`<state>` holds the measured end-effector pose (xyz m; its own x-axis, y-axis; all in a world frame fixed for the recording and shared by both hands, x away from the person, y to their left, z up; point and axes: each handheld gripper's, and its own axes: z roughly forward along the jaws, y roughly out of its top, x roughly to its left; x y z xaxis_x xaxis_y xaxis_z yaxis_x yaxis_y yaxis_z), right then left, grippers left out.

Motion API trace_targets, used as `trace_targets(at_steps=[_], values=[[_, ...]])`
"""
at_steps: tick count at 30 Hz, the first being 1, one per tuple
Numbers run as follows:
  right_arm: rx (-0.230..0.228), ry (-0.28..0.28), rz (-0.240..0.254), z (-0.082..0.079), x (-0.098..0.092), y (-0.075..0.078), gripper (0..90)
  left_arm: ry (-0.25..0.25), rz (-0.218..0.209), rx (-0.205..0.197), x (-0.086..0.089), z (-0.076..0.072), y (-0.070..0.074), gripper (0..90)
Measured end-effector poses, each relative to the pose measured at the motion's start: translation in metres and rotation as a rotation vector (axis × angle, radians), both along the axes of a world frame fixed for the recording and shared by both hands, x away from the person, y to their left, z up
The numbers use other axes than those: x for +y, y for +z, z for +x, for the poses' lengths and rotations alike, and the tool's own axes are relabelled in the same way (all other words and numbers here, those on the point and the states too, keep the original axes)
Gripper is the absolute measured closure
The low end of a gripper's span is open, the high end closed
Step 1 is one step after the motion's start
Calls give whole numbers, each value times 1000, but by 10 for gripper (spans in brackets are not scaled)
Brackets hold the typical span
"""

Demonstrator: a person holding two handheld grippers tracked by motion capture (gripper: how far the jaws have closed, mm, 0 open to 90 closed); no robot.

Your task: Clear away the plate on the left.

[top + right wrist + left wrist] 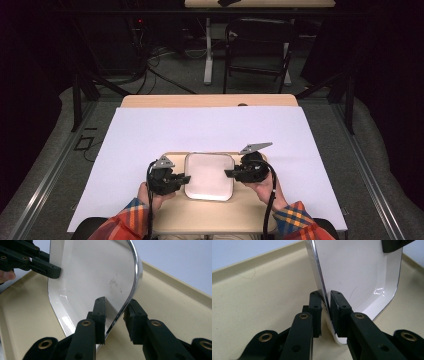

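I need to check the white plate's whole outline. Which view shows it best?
The high view: the whole white plate lies on the beige tray. The left gripper view and right gripper view show its rim edge-on between black jaws.

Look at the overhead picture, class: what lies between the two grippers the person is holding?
In the high view, a white square plate lies between the left gripper and the right gripper, resting on a beige tray. Each gripper's jaws straddle one rim of the plate.

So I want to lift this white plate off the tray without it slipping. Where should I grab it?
By the raised rims of the plate, at its left and right edges, one gripper from each side. It lies flat on the tray, so only the thin upturned lips fit between jaws.
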<state>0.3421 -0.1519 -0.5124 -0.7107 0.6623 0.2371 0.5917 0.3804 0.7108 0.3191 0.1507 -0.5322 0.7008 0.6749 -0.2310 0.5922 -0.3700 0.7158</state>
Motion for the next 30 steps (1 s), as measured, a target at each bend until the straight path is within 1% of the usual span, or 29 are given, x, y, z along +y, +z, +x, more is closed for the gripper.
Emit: trace_targets(at_steps=[1,2,4,5,7,8,9,13,14,16,19,20,22,23,25,27,28,30], values=[[4,-2,0,1,0,0,708,2,8,-1,-1,0,0,787],[9,-5,2,2,0,-1,704,6,8,6,-1,1,0,786],[11,-10,-4,3,1,-3,693,2,23,-1,-2,2,-1,779],[11,-10,-10,4,1,-4,688,10,18,0,-3,4,-3,779],[13,-11,-22,5,1,-5,679,6,30,-7,-5,5,-3,778],[20,-14,-22,5,1,-5,674,10,24,1,-5,6,-4,774],[17,-12,-27,5,1,-5,671,8,24,0,-5,7,-4,773],[19,-22,-33,8,3,-7,655,1,37,2,-6,8,-4,761],[20,-23,-35,8,3,-8,651,8,34,10,-6,8,-5,757],[18,-23,-34,10,3,-9,649,4,41,6,-7,8,-5,752],[21,-28,-38,11,3,-10,644,2,43,13,-7,9,-5,744],[22,-30,-36,12,4,-10,642,8,41,20,-7,9,-5,743],[23,-27,-43,13,4,-11,638,3,50,15,-7,9,-5,736],[26,-29,-41,13,4,-11,636,9,44,21,-8,10,-6,732],[30,-30,-46,15,4,-13,627,-1,57,18,-8,11,-6,717],[32,-33,-48,16,6,-14,621,9,46,34,-8,12,-8,707],[29,-29,-61,17,6,-14,620,2,53,30,-8,11,-8,702],[34,-28,-58,19,6,-16,621,1,53,36,-7,10,-7,699]])
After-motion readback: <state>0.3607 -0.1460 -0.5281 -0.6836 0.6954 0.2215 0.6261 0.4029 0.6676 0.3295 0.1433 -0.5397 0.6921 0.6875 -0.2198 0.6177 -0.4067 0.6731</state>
